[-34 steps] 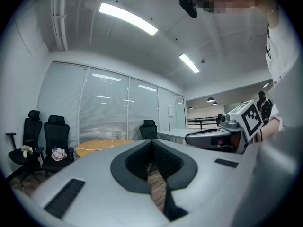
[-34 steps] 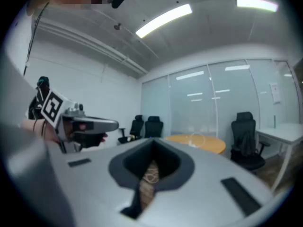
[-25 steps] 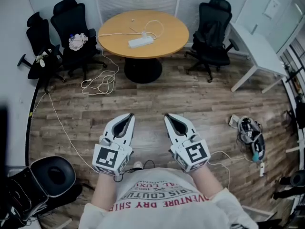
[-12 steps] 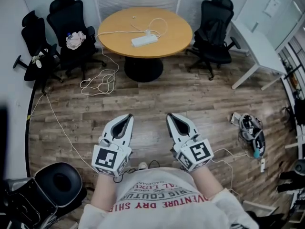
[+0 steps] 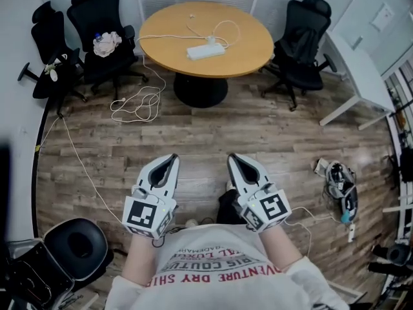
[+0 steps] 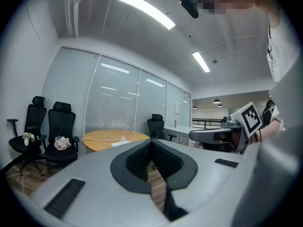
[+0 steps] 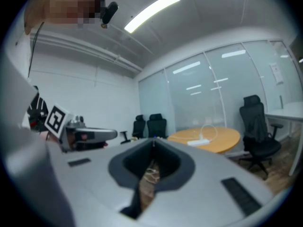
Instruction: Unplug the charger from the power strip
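A white power strip (image 5: 206,50) lies on the round wooden table (image 5: 245,50) at the far side of the room. A white charger (image 5: 210,40) with a looped thin cable is plugged into it. My left gripper (image 5: 170,159) and right gripper (image 5: 233,159) are held side by side in front of my chest, over the wood floor, far short of the table. Both are shut with nothing between the jaws. In the left gripper view the left gripper (image 6: 151,142) points level at the table (image 6: 106,137) and strip (image 6: 120,144). The right gripper (image 7: 153,141) also faces the strip (image 7: 198,142).
Black office chairs (image 5: 97,24) stand left of the table, one with a white bundle (image 5: 107,42) on it. Another chair (image 5: 303,34) and a white desk (image 5: 361,63) stand at the right. A cable coil (image 5: 135,105) lies on the floor, shoes (image 5: 339,183) at the right, and a chair (image 5: 74,244) near left.
The table and power strip have slid lower and to the right in the head view as I move towards them. Both grippers travel along, still shut and side by side.
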Tool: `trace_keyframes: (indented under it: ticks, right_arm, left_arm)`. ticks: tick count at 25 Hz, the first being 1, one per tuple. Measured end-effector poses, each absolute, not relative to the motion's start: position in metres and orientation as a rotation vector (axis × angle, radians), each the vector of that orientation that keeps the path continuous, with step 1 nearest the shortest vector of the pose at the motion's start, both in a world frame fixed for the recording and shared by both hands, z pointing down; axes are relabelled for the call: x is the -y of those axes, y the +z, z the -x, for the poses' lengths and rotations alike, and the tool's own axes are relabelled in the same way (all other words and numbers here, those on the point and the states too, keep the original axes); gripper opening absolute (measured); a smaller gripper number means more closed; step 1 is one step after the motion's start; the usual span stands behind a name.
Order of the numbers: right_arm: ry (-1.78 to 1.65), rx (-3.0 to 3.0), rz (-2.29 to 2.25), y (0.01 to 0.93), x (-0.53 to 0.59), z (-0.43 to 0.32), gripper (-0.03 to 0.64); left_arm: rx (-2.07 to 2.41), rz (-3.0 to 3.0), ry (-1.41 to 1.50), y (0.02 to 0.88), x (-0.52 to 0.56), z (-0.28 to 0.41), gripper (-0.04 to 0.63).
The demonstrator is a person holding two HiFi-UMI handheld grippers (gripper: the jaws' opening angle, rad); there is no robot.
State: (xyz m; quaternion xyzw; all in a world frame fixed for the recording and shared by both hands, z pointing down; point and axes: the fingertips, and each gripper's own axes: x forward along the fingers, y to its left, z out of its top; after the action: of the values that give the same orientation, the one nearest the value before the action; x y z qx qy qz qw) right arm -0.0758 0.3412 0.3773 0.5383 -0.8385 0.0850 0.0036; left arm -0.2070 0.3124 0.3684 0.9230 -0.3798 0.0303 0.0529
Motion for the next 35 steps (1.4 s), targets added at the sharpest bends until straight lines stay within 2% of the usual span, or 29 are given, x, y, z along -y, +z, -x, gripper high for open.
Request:
trace_keyframes:
  ticks: [10,23,30,35]
  right_arm:
    - [0.251,2.725,-1.498,0.384,-0.213,0.009,0.029]
    - [0.345,2.676,-1.420,0.409,-0.094,-0.144,0.029]
    - [0.443,2.647,-1.422,0.427,-0.054,-0.163,0.029]
    - [0.389,2.602,-1.429,0.436,-0.007,-0.154,0.029]
  left_arm:
    - [1.422,-2.712,0.110,0.369,-0.216,0.153,0.032]
    - [1.413,-2.709,0.199,0.384,-0.103,-0.002,0.032]
    - [1.391,-2.682,0.219,0.394,-0.046,-0.019,0.032]
    - [1.315,-2.717,0.205,0.405,0.008,-0.020,0.032]
